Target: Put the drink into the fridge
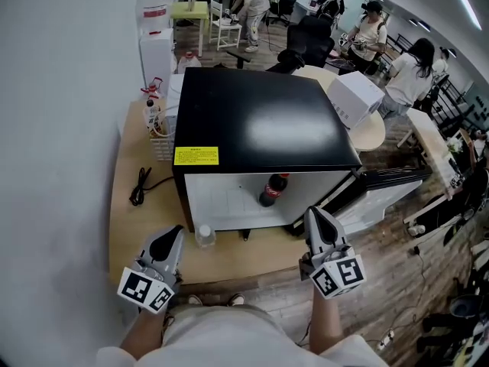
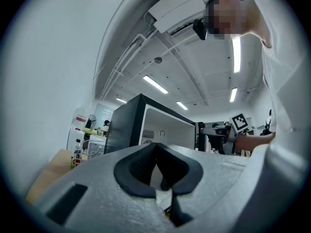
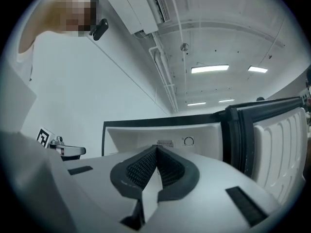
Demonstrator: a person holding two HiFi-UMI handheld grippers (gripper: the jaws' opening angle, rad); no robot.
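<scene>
The main step looks done: the cola bottle (image 1: 273, 190) stands upright inside the fridge (image 1: 260, 117), on the white floor of its compartment towards the right side, with nothing gripping it. The left tool (image 1: 178, 231) and the right tool (image 1: 314, 213) are both clenched on nothing. Each has its jaws pressed together and hangs over the bench's near edge, apart from the bottle. The fridge door (image 1: 382, 193) stands swung wide open to the right, so closing it is probably what remains, though the task sentence does not ask for that. A small clear bottle (image 1: 205, 236) also stands on the bench (image 1: 134, 228), just in front of the fridge's opening at its left. If it counts as a drink, it has not been put in yet.
</scene>
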